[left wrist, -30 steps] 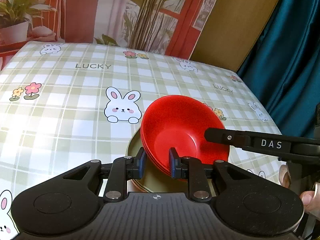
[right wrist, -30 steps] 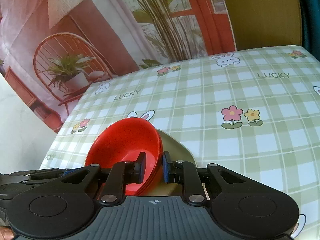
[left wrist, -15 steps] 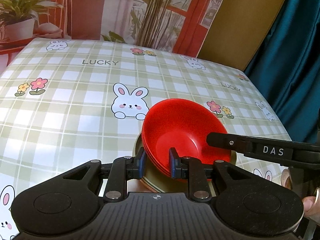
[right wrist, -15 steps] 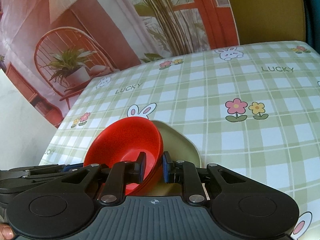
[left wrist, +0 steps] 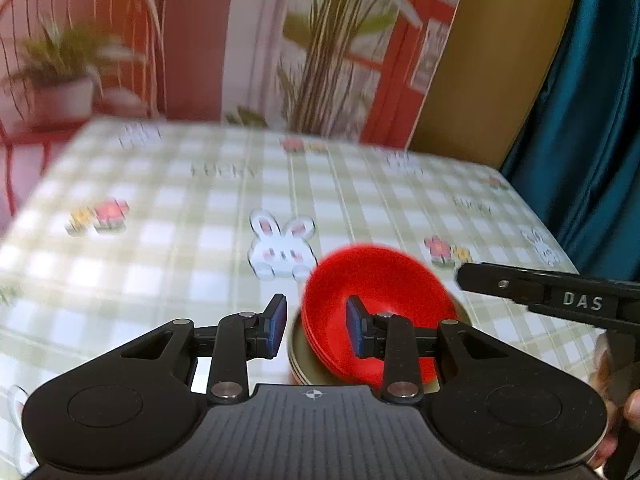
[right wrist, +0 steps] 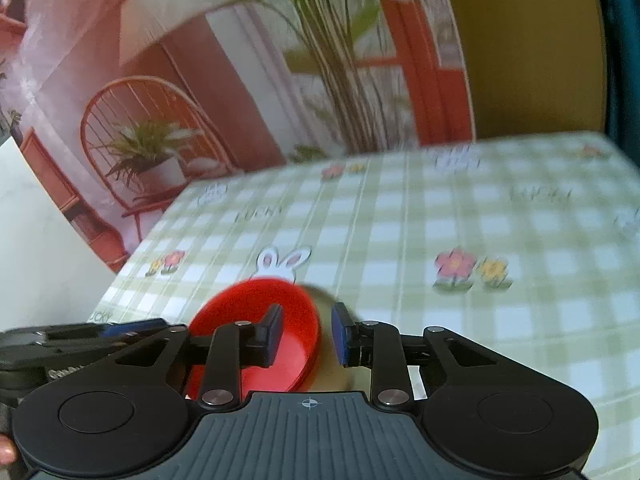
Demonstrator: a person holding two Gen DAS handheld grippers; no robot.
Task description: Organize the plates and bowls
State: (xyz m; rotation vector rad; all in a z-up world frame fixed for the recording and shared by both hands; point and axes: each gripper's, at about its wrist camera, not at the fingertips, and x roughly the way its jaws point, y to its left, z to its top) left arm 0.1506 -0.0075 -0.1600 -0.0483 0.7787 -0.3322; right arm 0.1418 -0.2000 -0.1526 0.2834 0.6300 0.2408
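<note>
A stack of red bowls (left wrist: 376, 300) sits on a stack of olive plates (left wrist: 304, 360) on the checked tablecloth. My left gripper (left wrist: 316, 328) is open, its fingers astride the bowls' left rim without pressing it. In the right wrist view the red bowls (right wrist: 260, 320) and the olive plates (right wrist: 340, 376) lie just ahead. My right gripper (right wrist: 306, 336) is open, its fingers astride the bowls' right rim. The right gripper's arm (left wrist: 560, 296) shows at the right of the left wrist view. Both views are blurred.
The tablecloth (left wrist: 180, 240) with rabbits and flowers stretches ahead. A printed backdrop with a chair and plants (right wrist: 168, 152) stands behind the table. A teal curtain (left wrist: 592, 120) hangs at the right beyond the table's edge.
Both grippers have opened and let go of the bowl rims. Both have pulled back and tilted up, so the bowls and plates sit lower and smaller in view.
</note>
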